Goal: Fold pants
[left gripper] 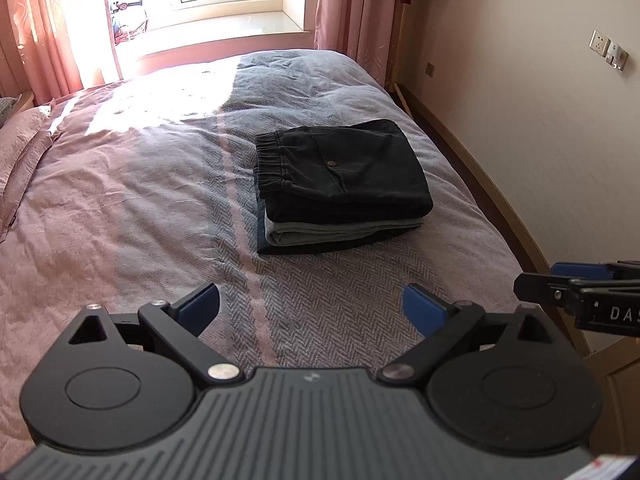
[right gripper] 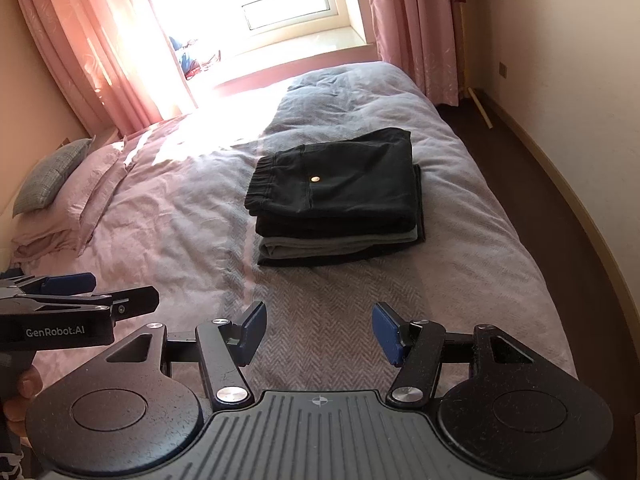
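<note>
Dark pants (left gripper: 352,168) (right gripper: 340,188) lie folded into a neat rectangle on the bed, elastic waistband to the left and a metal button on top. They rest on a stack with a grey folded garment (left gripper: 340,232) (right gripper: 336,246) and a dark one under it. My left gripper (left gripper: 312,310) hovers open over the bedspread, short of the stack, with nothing between its blue pads. My right gripper (right gripper: 318,332) is open too, empty, and equally short of the stack. In the right wrist view the left gripper (right gripper: 86,294) shows at the left edge.
The bed (left gripper: 140,200) carries a crumpled pink and grey cover. Pillows (right gripper: 68,200) lie at its left end. A window with pink curtains (left gripper: 44,28) is beyond the bed. A wall (left gripper: 540,140) and dark floor strip (right gripper: 540,200) run along the right. A hand (right gripper: 24,396) grips the left tool.
</note>
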